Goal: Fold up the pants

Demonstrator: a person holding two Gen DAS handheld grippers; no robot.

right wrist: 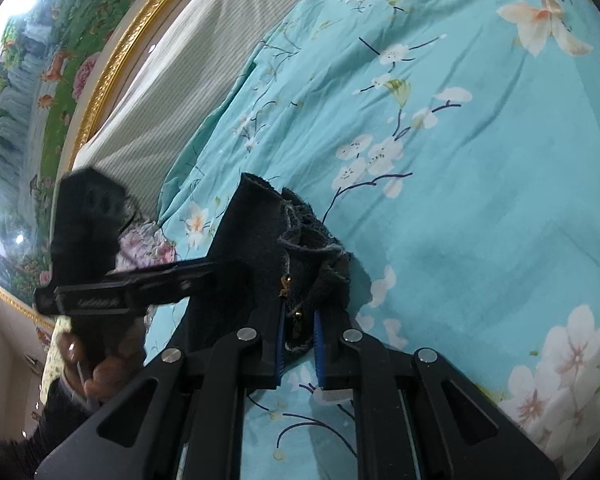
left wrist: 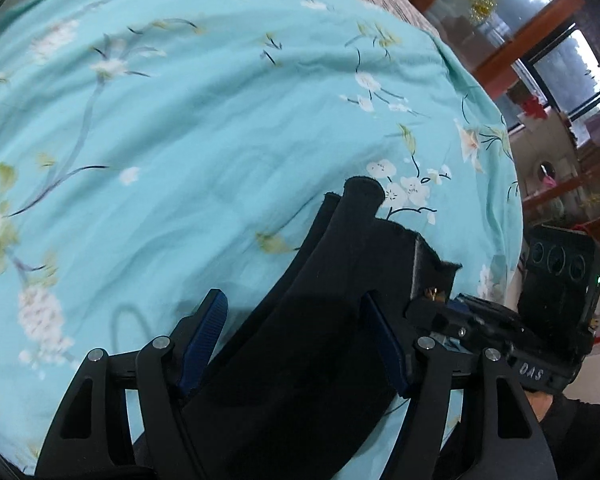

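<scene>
The dark navy pants [left wrist: 300,344] hang bunched over the turquoise floral bedsheet [left wrist: 180,140]. In the left wrist view the cloth passes between the fingers of my left gripper [left wrist: 296,312], whose jaws stand wide apart with a gap to the left pad [left wrist: 208,324]. In the right wrist view my right gripper [right wrist: 298,336] is shut on the pants' waist [right wrist: 256,240] by the zipper, jaws nearly together. The right gripper also shows at the right edge of the left wrist view [left wrist: 440,312]. The left gripper shows at the left of the right wrist view [right wrist: 196,270].
A striped grey cover [right wrist: 172,92] lies at the bed's far side below a gold-framed painting [right wrist: 48,72]. Wooden window frames and shelves [left wrist: 540,60] stand past the bed's right edge. The person's hand [right wrist: 96,364] holds the left gripper's handle.
</scene>
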